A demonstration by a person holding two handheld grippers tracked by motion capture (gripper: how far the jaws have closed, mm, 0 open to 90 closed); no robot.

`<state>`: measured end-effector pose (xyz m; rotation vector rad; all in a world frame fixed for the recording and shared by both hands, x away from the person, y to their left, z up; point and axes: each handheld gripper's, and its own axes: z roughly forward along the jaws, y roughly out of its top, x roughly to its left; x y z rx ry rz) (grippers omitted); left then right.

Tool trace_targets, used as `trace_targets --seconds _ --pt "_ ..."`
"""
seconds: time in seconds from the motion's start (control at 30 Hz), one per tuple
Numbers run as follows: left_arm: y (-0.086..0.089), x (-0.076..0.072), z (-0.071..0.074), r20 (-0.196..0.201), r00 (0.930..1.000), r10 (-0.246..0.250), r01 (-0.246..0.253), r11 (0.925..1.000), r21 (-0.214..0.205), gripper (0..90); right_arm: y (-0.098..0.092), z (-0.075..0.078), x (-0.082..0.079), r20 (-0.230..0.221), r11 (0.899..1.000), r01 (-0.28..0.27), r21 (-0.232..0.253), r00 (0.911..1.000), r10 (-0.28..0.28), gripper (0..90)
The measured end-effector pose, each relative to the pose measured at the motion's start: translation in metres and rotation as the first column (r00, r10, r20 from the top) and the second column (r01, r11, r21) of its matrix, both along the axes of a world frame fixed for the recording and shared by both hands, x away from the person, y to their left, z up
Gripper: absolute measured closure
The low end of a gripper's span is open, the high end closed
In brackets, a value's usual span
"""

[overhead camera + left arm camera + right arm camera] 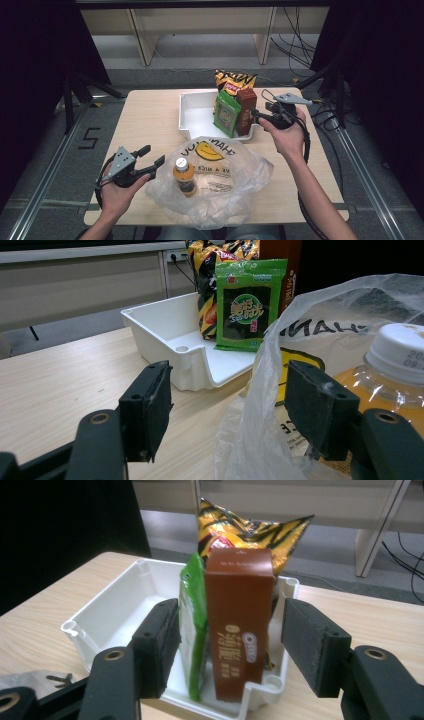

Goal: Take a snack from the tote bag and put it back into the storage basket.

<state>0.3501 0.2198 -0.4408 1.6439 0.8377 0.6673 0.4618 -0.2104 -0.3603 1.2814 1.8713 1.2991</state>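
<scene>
A white plastic bin [192, 117] sits at the far middle of the pale wooden table [145, 120], its left half bare and its near wall cut low. Packed upright in its right end are a yellow-and-black crisp bag [234, 79] at the back, a flat green seaweed packet [226, 114] and a tall brown cardboard box [246, 111] standing side by side. Bare tabletop stretches to the left of the bin and along the right edge.

The right gripper [256, 116] is level at the bin's right end, jaws spread wide and clear of everything. In the right gripper view the brown box [239, 625] and the green packet [194, 625] stand framed between the two pads [165, 645], beyond their tips as far as can be judged; the pads press on nothing.

The left gripper [151, 156] hovers near the front left, jaws parted and empty. Just to its right lies a crumpled clear plastic bag with a yellow smiley print [225, 175], with an orange drink bottle with a white cap [184, 176] standing in it; in the left gripper view the bag's film [260, 405] hangs between the pads, touching neither that I can see.
</scene>
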Motion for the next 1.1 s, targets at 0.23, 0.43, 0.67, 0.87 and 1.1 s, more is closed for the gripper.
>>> trace_targets --seconds 0.23,0.43,0.67,0.87,1.1 --pt "-0.003 -0.002 0.003 0.009 0.9999 -0.010 0.010 0.9999 -0.004 34.9 -0.011 -0.009 -0.013 -0.001 1.000 0.008 0.001 1.0000 -0.008 41.7" --pt "-0.004 -0.005 0.006 0.016 0.9995 -0.028 0.028 0.9993 -0.024 34.5 -0.023 -0.013 -0.023 -0.010 1.000 0.028 0.012 0.9996 -0.028 41.8" --pt "-0.007 -0.003 0.007 0.022 0.9986 -0.048 0.048 0.9987 -0.017 34.1 -0.034 -0.026 -0.037 -0.020 0.998 0.059 0.029 0.9981 -0.058 41.7" --pt "-0.008 -0.006 0.012 0.032 0.9979 -0.057 0.057 0.9982 -0.018 33.9 -0.042 -0.033 -0.039 -0.019 0.998 0.064 0.019 0.9978 -0.063 41.7" --pt "-0.011 -0.006 0.013 0.035 0.9975 -0.062 0.063 0.9977 -0.023 34.1 -0.044 -0.036 -0.040 -0.027 0.997 0.076 0.012 0.9967 -0.076 41.6"
